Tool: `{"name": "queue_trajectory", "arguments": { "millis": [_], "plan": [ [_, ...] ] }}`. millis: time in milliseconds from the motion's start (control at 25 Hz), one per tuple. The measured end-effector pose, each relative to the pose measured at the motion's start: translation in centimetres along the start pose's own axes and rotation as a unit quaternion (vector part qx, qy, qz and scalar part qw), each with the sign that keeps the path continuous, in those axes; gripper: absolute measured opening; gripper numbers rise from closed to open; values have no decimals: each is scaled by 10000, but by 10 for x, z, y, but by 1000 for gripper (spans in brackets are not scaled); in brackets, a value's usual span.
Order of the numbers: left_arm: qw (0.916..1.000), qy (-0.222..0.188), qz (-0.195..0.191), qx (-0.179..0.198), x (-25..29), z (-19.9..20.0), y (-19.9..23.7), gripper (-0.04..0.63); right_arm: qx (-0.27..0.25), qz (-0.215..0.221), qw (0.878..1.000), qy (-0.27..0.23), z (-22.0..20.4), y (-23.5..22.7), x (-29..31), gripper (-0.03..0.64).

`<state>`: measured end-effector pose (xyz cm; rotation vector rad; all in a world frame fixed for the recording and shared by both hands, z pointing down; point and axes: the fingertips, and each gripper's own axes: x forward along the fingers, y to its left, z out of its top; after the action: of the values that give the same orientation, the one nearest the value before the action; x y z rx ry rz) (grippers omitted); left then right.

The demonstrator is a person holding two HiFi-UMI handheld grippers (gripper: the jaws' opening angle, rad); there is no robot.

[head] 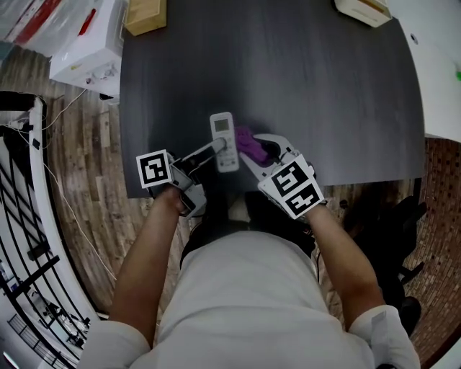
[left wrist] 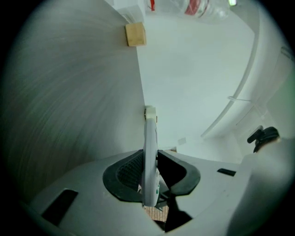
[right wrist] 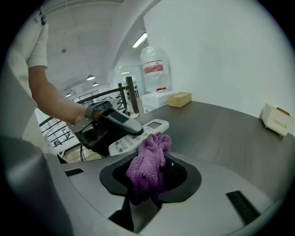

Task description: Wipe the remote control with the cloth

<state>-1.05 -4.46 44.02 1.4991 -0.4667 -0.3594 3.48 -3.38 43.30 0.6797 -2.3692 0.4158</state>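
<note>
The white remote control (head: pixel 224 137), display end away, is near the tabletop's (head: pixel 324 86) front edge, pinched in our left tool (left wrist: pixel 150 175). The bunched purple cloth (head: pixel 250 144) in our right tool (right wrist: pixel 152 176) touches its right side.

a dark grey table (head: pixel 324 108) carries a wooden block (head: pixel 145 16) at its far left corner, a pale box (head: pixel 364 10) far right, and a white remote (head: pixel 224 140) near the front edge.

Cloth's (right wrist: pixel 150 161) lower end is hidden, apparently between jaws.
</note>
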Motion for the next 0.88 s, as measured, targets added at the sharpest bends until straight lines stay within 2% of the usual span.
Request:
{"name": "queue_trajectory", "arguments": {
  "millis": [160,320,440,520,600,640,680,720,800,840,880],
  "plan": [
    [9989,-445,142,5,-5,14,6,98,-21,144,9998,159,-13,22,-1,129],
    [9960,-773,442,49,-5,19,15,98,-132,294,9988,362,-29,40,-6,129],
    [9940,-886,635,94,-5,23,21,97,-216,735,9961,440,-34,62,-12,129],
    [9923,-808,848,413,-6,26,25,95,-236,1277,9907,399,-33,84,-18,129],
    [9846,-500,1290,1067,-7,25,30,95,-182,1442,9888,349,-32,90,-23,129],
    [9754,-263,1595,1497,-7,23,33,95,-129,1291,9909,353,-32,82,-23,129],
    [9606,15,1951,1979,-8,20,38,95,-56,1029,9939,384,-32,69,-22,129],
    [9394,318,2336,2490,-10,17,44,95,27,712,9965,431,-33,52,-20,129],
    [8833,911,3016,3471,-13,11,56,95,172,115,9986,495,-32,21,-16,129],
    [8551,1147,3246,3876,-13,7,61,95,211,-103,9986,477,-29,9,-15,129],
    [8304,1323,3408,4206,-12,4,64,95,218,-258,9985,439,-24,0,-13,129]
  ]
}}
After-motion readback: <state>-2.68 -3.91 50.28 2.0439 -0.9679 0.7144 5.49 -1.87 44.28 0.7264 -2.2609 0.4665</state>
